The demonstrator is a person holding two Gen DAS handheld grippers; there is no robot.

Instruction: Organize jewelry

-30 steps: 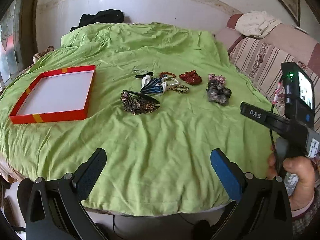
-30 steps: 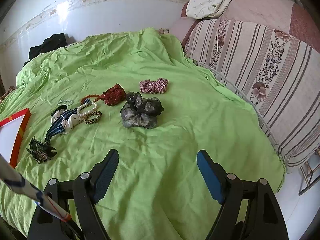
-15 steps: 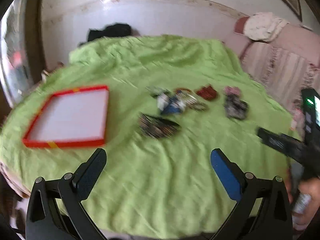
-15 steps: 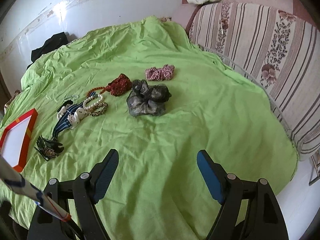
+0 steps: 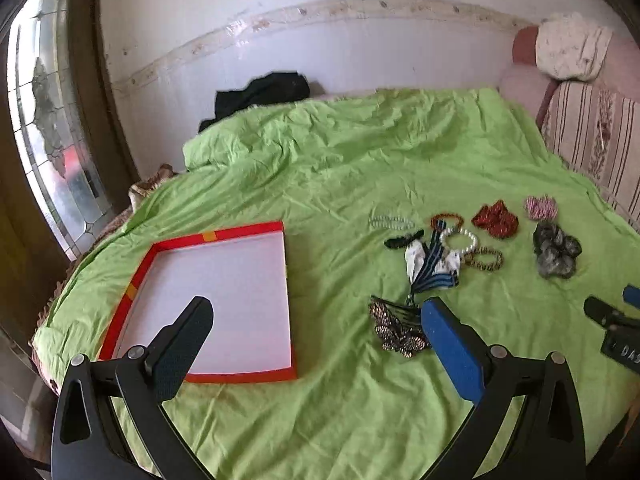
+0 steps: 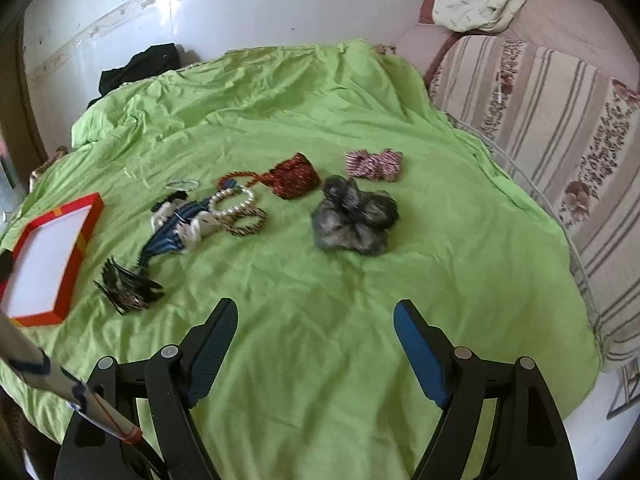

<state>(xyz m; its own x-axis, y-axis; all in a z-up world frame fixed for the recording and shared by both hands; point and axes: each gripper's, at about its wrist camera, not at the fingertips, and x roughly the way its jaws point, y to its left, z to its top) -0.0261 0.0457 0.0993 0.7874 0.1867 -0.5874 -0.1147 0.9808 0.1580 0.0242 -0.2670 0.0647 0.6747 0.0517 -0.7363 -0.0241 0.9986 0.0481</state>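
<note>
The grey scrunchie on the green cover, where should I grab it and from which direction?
Take the grey scrunchie across one of its puffy outer folds, coming straight down from above with the right claw, which is open and nearest. It lies flat and bunched on the green cover, apart from the checked scrunchie and the red one, so a top pinch should catch fabric only.

The right gripper hangs above the green bedsheet with its jaws wide apart and nothing between them. Further on lie a grey scrunchie, a red scrunchie, a pink checked scrunchie, a pearl bracelet and a blue striped bow. A red tray sits at the left edge, and a dark hair clip lies near it.
</note>
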